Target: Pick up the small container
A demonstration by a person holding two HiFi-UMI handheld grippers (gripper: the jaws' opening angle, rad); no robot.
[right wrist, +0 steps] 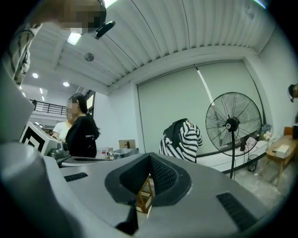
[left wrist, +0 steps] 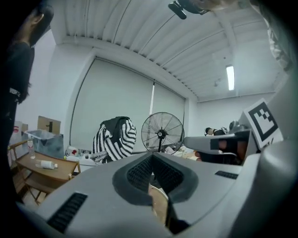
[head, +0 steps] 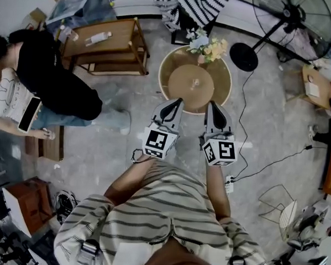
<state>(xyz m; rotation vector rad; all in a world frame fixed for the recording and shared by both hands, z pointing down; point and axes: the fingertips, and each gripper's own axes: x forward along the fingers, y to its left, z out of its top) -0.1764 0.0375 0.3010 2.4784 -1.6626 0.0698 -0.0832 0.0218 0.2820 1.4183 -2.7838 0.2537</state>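
A round wooden table (head: 172, 66) stands on the floor ahead of me, with a bunch of flowers (head: 207, 47) at its far edge. A small pale object (head: 196, 82) sits near the table's middle; I cannot tell what it is. My left gripper (head: 178, 101) and right gripper (head: 211, 103) are held side by side, pointing level at the table's near edge. Both have their jaws together with nothing between them. In the left gripper view my left gripper (left wrist: 152, 156) frames the table edge; in the right gripper view my right gripper (right wrist: 150, 155) frames a wooden frame.
A wooden side table (head: 112, 49) with a white bottle (head: 97, 38) stands at the left. A person in black (head: 52, 79) sits beside it. A floor fan (head: 293, 19) stands at the back right, its cable (head: 263, 162) trailing over the floor. A striped garment (head: 200, 3) hangs behind.
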